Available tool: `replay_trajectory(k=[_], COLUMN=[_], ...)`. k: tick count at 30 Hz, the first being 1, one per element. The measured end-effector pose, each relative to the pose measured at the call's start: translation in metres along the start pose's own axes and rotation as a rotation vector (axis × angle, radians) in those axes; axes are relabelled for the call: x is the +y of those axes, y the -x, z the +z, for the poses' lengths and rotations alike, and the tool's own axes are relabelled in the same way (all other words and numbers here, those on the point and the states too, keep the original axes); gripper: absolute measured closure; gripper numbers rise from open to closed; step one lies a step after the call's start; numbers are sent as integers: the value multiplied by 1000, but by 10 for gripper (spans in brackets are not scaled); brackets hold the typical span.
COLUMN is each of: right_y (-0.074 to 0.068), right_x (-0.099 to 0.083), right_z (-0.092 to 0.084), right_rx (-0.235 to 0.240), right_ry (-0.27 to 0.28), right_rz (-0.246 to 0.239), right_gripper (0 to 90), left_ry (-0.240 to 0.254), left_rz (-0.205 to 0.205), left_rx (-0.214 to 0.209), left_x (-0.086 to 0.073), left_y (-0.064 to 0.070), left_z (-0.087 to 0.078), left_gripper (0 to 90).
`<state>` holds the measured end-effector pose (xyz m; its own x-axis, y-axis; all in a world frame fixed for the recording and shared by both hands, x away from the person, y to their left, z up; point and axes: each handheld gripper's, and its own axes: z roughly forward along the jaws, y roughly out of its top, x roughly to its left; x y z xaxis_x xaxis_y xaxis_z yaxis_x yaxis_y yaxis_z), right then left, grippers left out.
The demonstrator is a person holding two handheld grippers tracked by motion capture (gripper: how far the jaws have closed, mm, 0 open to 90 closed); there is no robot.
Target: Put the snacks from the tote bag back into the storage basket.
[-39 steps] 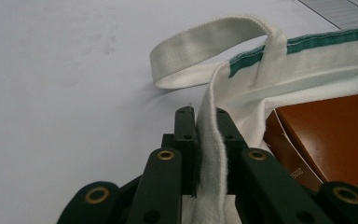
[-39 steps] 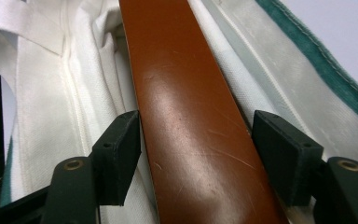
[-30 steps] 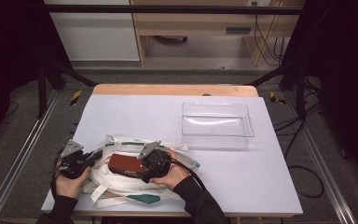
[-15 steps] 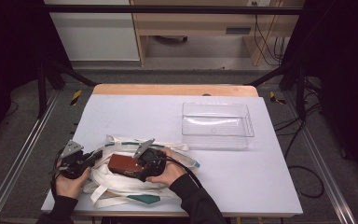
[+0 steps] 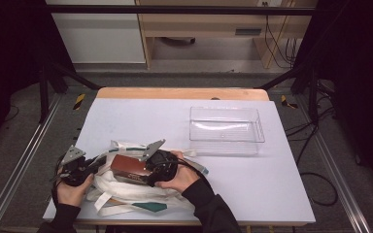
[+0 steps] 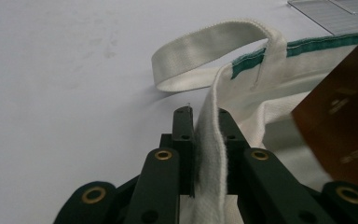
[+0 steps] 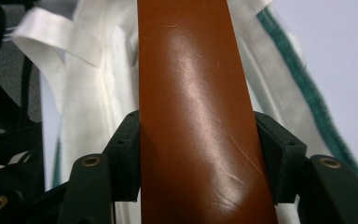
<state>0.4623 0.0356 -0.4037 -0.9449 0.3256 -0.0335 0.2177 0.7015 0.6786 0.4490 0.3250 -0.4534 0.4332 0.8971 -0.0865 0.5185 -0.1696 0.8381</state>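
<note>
High view: I sit at the near edge of the table [image 5: 126,116], and my white cloth bag [image 5: 126,191] lies by the near left corner. My left gripper [image 5: 85,167] is at the bag's left side, and my right gripper [image 5: 143,167] is in the middle of the bag with a brown box [image 5: 128,167] in it. Compared with a second ago, the brown box and my right hand [image 5: 179,177] sit a little higher over the bag, and my left hand [image 5: 70,189] is in the same spot. A clear plastic tray [image 5: 226,128] sits well apart, toward the far right corner, with nothing in it. Left gripper view: my left gripper [image 6: 205,116] is clamped tight on the white edge of the bag [image 6: 209,140], so the cloth stands up thin between the jaws. A cloth handle [image 6: 205,51] loops out onto the table, and a green stitched band [image 6: 307,44] runs along the bag's rim. The brown box [image 6: 340,121] hangs close at the right side. Right gripper view: my right gripper [image 7: 196,135] grips the brown box [image 7: 191,107] on both sides, and its jaws have just been closing a bit more on it. White cloth [image 7: 88,93] lies under the box. I think the box is only partway in or out of the bag, so I must keep holding the bag's edge.
</note>
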Motion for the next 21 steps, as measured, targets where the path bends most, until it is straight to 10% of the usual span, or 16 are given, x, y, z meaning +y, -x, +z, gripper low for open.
replay_trajectory(k=[21], right_y=[17], right_x=[-12], right_z=[-84], right_rx=[-94], right_ry=[138], right_rz=[63], right_gripper=[430], left_ry=[109], left_rz=[27], left_rx=[15], left_x=[9], left_y=[3], left_z=[-20], left_gripper=[501])
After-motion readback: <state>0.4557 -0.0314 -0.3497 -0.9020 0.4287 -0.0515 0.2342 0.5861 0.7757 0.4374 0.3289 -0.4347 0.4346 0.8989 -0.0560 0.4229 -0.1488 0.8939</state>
